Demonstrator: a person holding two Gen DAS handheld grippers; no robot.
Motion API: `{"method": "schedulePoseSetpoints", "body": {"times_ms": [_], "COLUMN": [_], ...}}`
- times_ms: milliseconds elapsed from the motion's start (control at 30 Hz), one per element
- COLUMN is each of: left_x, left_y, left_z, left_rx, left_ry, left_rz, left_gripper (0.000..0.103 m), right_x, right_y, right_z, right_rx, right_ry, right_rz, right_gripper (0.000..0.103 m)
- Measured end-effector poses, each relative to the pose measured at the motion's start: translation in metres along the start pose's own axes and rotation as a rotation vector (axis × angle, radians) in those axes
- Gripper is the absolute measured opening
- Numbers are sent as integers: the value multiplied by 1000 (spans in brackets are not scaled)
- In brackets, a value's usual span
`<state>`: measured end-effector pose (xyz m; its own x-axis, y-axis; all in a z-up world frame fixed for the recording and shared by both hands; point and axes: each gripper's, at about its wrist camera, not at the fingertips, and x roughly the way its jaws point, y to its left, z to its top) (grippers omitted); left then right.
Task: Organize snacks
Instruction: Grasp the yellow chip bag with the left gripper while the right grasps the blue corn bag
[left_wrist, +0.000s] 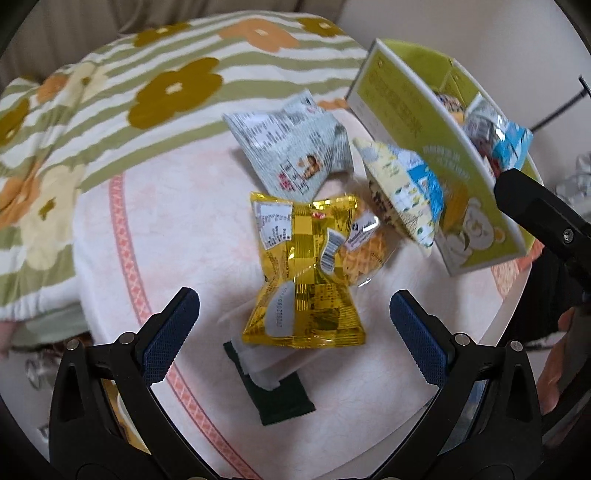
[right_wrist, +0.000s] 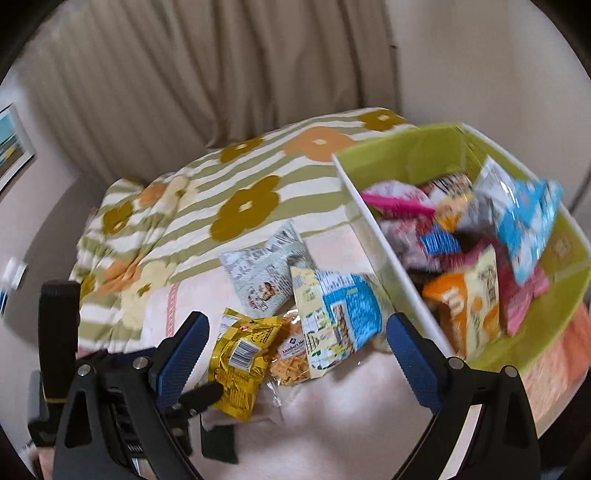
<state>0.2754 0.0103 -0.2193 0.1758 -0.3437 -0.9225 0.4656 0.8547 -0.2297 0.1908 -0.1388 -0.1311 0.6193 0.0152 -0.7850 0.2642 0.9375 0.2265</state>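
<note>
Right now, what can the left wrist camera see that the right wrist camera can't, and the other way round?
Only the left wrist view shows the whole dark green packet and white packet under the gold one. Only the right wrist view looks down into the green box at its pile of snacks, like the orange bag, plus a picture on the wall. Both show the gold packet, grey packet, flowered cloth and open grippers.

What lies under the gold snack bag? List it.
Under the gold snack bag lie a white packet and, beneath that, a dark green packet. A clear waffle-snack bag tucks under its edge. Anything beneath its middle is covered.
</note>
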Motion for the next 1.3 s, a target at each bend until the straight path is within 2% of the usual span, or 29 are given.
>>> {"method": "schedulePoseSetpoints", "body": {"times_ms": [233,467,667,733,833,1167,1233,1300], "left_x": [38,60,68,71,69,42,36,31], "left_y": [9,15,15,15,18,35,38,41], "left_z": [6,11,15,16,16,24,25,27], "left_rx": [27,34,53,64,75,63,54,48], "left_ry": [52,74,87,93,83,19,8,-2], "left_rz": [-63,-84,-95,-98,-94,-83,-84,-85], "left_gripper": [101,93,79,67,61,60,60,60], "right_x": [37,69,85,88,90,94,93,92], "right_y": [-4,-10,-22,-26,-31,-52,-53,-55], "right_z": [-23,-24,-21,-20,-20,-19,-20,-20], "right_rx": [173,279,388,423,469,586,588,588], "right_ry": [-35,-58,-55,-53,-50,-47,-51,-52], "right_rz": [-121,-171,-171,-172,-165,-124,-110,-85], "right_gripper": [96,96,96,96,96,95,87,68]}}
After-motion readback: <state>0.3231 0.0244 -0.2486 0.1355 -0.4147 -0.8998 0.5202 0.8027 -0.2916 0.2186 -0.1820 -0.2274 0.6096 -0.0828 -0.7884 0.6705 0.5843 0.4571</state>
